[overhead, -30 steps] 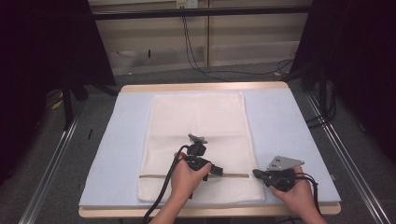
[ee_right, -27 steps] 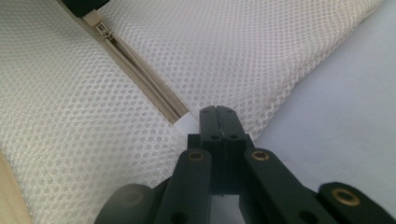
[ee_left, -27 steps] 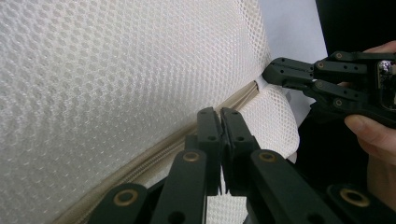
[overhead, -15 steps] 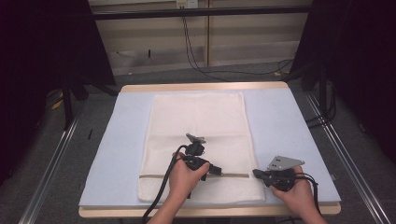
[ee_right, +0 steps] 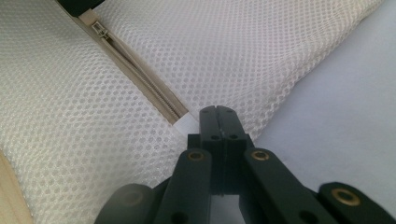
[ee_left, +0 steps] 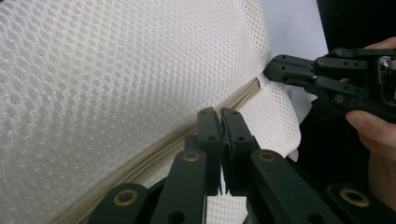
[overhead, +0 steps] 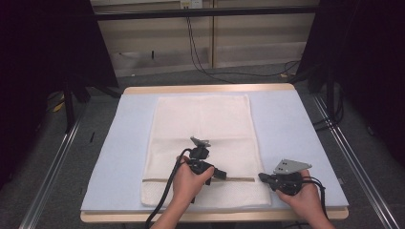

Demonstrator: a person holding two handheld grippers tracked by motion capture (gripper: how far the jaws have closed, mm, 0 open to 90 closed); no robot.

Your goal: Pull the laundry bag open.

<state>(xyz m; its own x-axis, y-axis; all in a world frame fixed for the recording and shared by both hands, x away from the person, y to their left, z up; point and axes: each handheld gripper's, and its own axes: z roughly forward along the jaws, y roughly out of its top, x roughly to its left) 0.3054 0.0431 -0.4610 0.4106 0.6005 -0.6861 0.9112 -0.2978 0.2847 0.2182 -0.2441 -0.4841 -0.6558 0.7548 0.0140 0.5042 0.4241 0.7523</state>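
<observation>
A white mesh laundry bag with a beige zipper (overhead: 203, 143) lies flat on the pale blue mat of the table (overhead: 296, 129), its zipper line running across the near end. The right gripper (overhead: 261, 177) has its jaws closed at the right end of the zipper, at the bag's edge — it seems to pinch the small white tab there, though the right gripper view does not make the hold sure. The left gripper (overhead: 227, 175) is closed too, on the zipper line; what it holds I cannot tell. The metal slider (ee_right: 99, 31) sits further along the zipper. To do this step well, the right hand should keep the end tight and low, and the left should pull straight along the zipper — not upward, or the mesh may bunch.
</observation>
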